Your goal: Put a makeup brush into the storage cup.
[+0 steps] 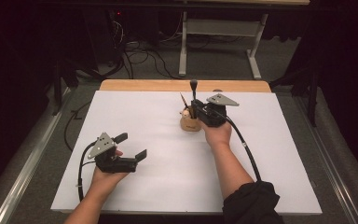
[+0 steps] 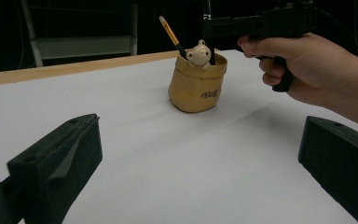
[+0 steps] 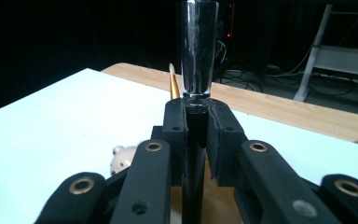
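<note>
Right claw (image 1: 196, 106) squeezes a shiny black pen (image 3: 196, 70), round and smooth, standing straight up in a soft tan pouch (image 2: 197, 84) near the far edge of the flat white counter (image 1: 270, 154). Left claw (image 1: 133, 145) is wide open, holding nothing, well apart, with lots of bare room around.

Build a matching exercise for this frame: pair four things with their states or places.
Things:
1. left gripper
2. right gripper
3. tan fabric pouch-shaped pen holder
4. small cream bear figure

States or places:
A. stands upright on the white table sheet
B. jaws wide apart, nothing between them
C. sits in the holder's mouth beside an orange-tipped pen
D. jaws clamped on an upright black pen with a clear cap

Pairs: 1-B, 2-D, 3-A, 4-C
</note>
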Demonstrator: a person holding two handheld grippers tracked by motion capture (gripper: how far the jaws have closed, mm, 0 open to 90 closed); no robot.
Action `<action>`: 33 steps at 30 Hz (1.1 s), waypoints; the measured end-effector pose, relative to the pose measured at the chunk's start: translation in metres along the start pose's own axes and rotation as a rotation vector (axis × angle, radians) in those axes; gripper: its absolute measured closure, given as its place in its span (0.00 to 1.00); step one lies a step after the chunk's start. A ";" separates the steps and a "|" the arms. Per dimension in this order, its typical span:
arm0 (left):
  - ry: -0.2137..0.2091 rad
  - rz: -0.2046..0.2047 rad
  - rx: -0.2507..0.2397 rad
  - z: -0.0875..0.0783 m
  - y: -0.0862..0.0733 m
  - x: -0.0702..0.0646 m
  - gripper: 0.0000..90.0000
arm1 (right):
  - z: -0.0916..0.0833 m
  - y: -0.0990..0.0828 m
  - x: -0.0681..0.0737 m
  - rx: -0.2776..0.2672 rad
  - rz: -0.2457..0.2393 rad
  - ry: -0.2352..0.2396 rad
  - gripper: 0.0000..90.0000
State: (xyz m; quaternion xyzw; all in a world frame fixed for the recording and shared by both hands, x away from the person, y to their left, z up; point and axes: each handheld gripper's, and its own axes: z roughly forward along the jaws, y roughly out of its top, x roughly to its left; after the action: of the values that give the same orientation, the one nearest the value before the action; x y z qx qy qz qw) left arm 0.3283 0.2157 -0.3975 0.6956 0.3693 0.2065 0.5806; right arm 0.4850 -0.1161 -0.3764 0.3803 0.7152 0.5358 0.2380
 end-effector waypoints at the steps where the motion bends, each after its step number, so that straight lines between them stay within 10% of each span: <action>1: -0.001 -0.002 0.000 0.000 0.000 0.000 0.00 | -0.001 -0.001 -0.001 0.002 0.001 0.002 0.90; 28: -0.002 -0.009 0.000 0.000 -0.001 0.002 0.00 | 0.001 -0.017 -0.005 0.050 0.037 0.002 0.89; 33: 0.000 -0.010 -0.003 -0.001 0.000 0.001 0.00 | -0.004 -0.012 -0.005 0.036 0.031 -0.003 0.76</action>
State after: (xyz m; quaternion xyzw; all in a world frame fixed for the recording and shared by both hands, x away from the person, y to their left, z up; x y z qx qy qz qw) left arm 0.3286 0.2173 -0.3980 0.6929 0.3726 0.2038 0.5827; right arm 0.4812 -0.1237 -0.3871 0.3966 0.7184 0.5259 0.2237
